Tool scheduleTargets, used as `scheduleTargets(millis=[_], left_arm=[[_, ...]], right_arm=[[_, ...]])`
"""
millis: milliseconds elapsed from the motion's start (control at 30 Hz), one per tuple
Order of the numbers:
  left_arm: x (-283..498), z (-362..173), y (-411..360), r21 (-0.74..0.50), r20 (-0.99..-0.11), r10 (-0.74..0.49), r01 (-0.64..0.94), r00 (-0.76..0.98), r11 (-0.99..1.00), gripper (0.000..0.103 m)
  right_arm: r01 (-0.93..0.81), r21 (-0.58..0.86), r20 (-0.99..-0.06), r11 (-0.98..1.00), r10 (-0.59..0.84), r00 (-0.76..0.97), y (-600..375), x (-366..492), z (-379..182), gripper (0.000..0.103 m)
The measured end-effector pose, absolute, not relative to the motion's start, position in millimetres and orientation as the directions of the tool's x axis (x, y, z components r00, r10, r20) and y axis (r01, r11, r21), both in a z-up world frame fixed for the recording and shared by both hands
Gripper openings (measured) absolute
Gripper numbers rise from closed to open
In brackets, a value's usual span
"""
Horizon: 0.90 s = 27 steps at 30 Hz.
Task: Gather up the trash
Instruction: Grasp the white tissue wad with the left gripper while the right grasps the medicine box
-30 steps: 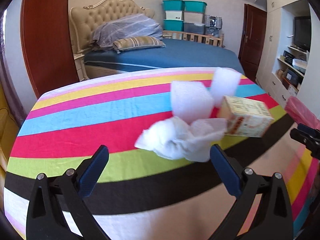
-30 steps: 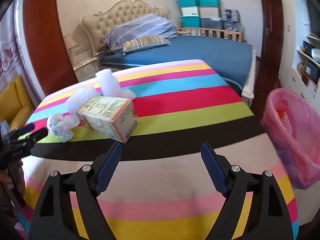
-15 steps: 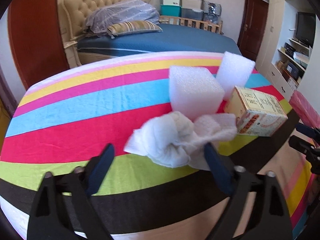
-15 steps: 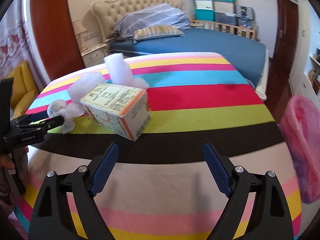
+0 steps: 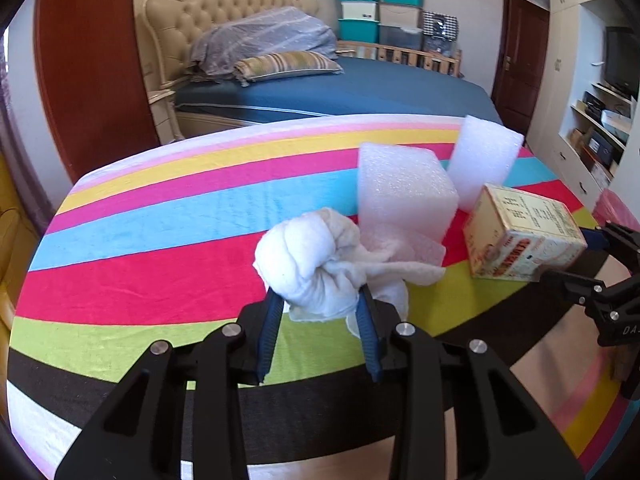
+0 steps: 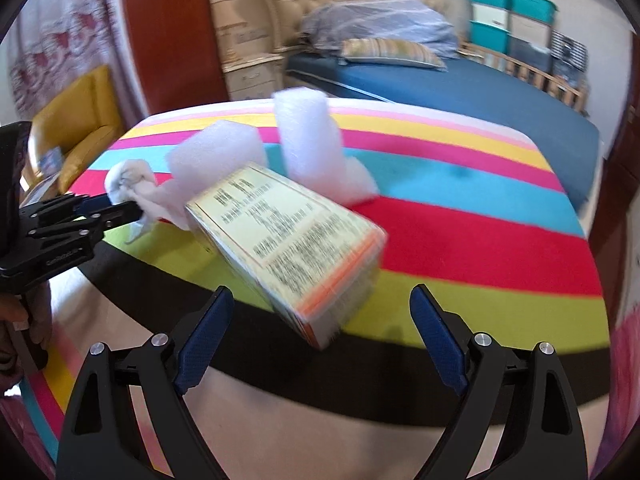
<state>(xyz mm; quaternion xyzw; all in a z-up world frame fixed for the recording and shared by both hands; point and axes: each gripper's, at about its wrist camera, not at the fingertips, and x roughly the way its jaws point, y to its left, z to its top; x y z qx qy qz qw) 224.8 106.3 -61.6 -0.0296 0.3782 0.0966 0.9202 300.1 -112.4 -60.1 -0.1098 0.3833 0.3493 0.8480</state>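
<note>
My left gripper is shut on a crumpled white tissue wad on the striped tablecloth; it also shows in the right wrist view. Two white foam blocks stand just behind the wad. A cream cardboard box lies tilted to their right. My right gripper is open, its blue pads on either side of the near end of the box, not touching it. The right gripper also shows at the right edge of the left wrist view.
A pink trash bag hangs at the table's right edge. A bed with blue sheet stands behind the table. A yellow chair is at the left. Shelves line the right wall.
My left gripper moved forward and closed on the tissue wad. My right gripper moved in toward the box, which now lies between its open fingers.
</note>
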Motion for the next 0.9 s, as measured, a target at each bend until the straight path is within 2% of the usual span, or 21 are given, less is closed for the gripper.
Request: scheduleTargets(millis=[167, 433, 567, 700, 900], left_arm=[[222.2, -61.6, 103.3, 0.044, -0.695, 0.181, -0.21, 0.696, 0.977, 0.035], [218.4, -62.1, 105.0, 0.049, -0.687, 0.204, -0.236, 0.698, 0.971, 0.035], [215.0, -61.6, 108.5, 0.025, -0.684, 0.202, -0.255, 0.7, 0.967, 0.035], [210.5, -60.3, 107.9, 0.008, -0.678, 0.193, -0.256, 0.709, 0.967, 0.035], [206.2, -58.2, 108.3, -0.01, -0.666, 0.176, -0.244, 0.725, 0.97, 0.035]], right_arm=[[-0.725, 0.053, -0.718, 0.686, 0.531, 0.45, -99.4, 309.6, -56.5, 0.085], [-0.783, 0.116, -0.692, 0.611, 0.615, 0.377, -101.5, 293.1, -51.0, 0.084], [-0.81, 0.126, -0.693, 0.573, 0.635, 0.341, -105.0, 266.7, -50.1, 0.073], [-0.797, 0.094, -0.71, 0.596, 0.601, 0.366, -97.3, 250.8, -53.3, 0.071], [-0.708, 0.075, -0.728, 0.702, 0.524, 0.443, -78.8, 272.0, -58.0, 0.071]])
